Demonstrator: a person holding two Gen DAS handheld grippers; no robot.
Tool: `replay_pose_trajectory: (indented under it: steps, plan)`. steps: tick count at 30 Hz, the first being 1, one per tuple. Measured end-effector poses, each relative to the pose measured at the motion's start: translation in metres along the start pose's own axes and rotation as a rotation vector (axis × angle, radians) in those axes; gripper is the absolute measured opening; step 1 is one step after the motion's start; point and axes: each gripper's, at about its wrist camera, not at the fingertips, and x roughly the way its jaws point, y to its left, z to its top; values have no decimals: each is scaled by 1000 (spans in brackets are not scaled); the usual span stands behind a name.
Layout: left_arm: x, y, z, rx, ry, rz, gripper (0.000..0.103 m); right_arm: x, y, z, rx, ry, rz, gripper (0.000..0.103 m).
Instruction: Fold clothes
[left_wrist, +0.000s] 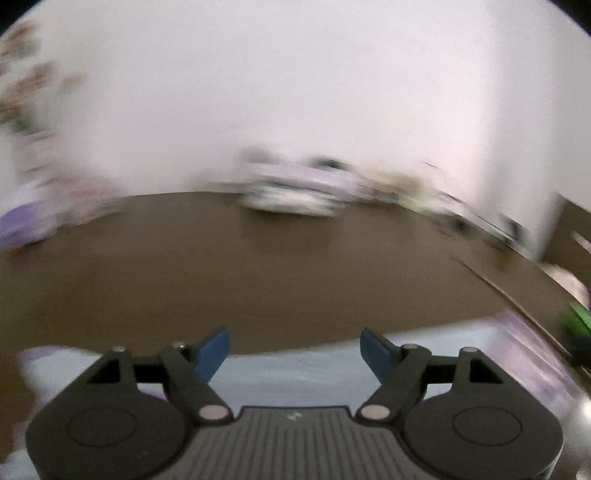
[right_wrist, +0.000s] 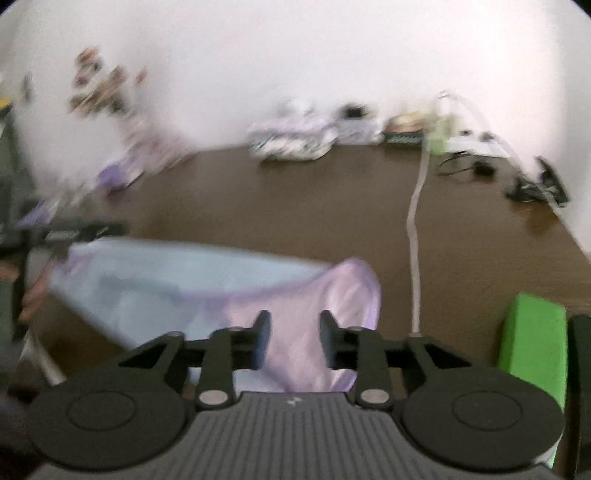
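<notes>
Two grippers we hold level above the pale blue-and-lilac cloth garment (right_wrist: 207, 291): left gripper (left_wrist: 295, 350) spread wide, right gripper (right_wrist: 294, 338) parted, gripping nothing.

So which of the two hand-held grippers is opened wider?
The left hand-held gripper: its blue fingers stand far apart. The right hand-held gripper has a narrower gap, over the lilac garment.
</notes>
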Motion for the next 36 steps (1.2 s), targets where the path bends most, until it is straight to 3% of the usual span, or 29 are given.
replay_pose_trajectory:
  steps: [1, 3, 4, 6, 9, 11, 14, 16, 17, 20, 22, 24, 25, 26, 30, 32, 36]
  plan:
    - [3, -14, -2, 44, 12, -35, 77, 2, 2, -4, -11, 22, -5, 31]
    - [12, -32, -9, 96, 30, -37, 77, 7, 4, -10, -34, 64, -17, 8]
    - [16, -36, -13, 102, 54, -28, 77, 8, 5, -12, -46, 76, -33, 5]
    - [23, -37, -20, 99, 92, -16, 77, 7, 3, -16, -57, 80, -58, 5]
    - [14, -23, -21, 49, 60, -45, 76, 3, 4, -14, -64, 54, -106, 9]
    - [-1, 0, -19, -6, 24, -37, 77, 0, 14, -9, -90, 10, -119, 17]
    - [-29, 54, -16, -128, -1, 88, 77, 5, 30, -2, -116, -22, -61, 18]
    - [-42, 87, -14, -195, 25, 202, 75, 13, 40, 0, -139, -7, -20, 18]
    - [-45, 96, -10, -191, 49, 220, 75, 17, 44, 0, -145, 8, -4, 18]
    - [-40, 85, 18, -31, 78, 150, 75, 26, 52, 1, -128, 42, 18, 18]
    - [-20, 58, 37, 106, 107, -3, 74, 34, 58, 2, -109, 67, -7, 18]
    - [16, 23, 50, 229, 186, -167, 47, 41, 63, 1, -87, 88, -43, 17]
    - [33, 7, 53, 286, 232, -225, 29, 42, 65, -2, -74, 91, -67, 17]
    - [45, -7, 52, 340, 269, -249, 23, 43, 66, -2, -67, 88, -87, 17]
    - [94, -57, 49, 538, 410, -334, 23, 54, 70, 2, -85, 87, -157, 18]
    - [106, -64, 51, 533, 419, -330, 24, 64, 65, 12, -94, 107, -166, 18]
    - [122, -72, 56, 569, 379, -231, 25, 96, 43, 43, -99, 133, -213, 18]
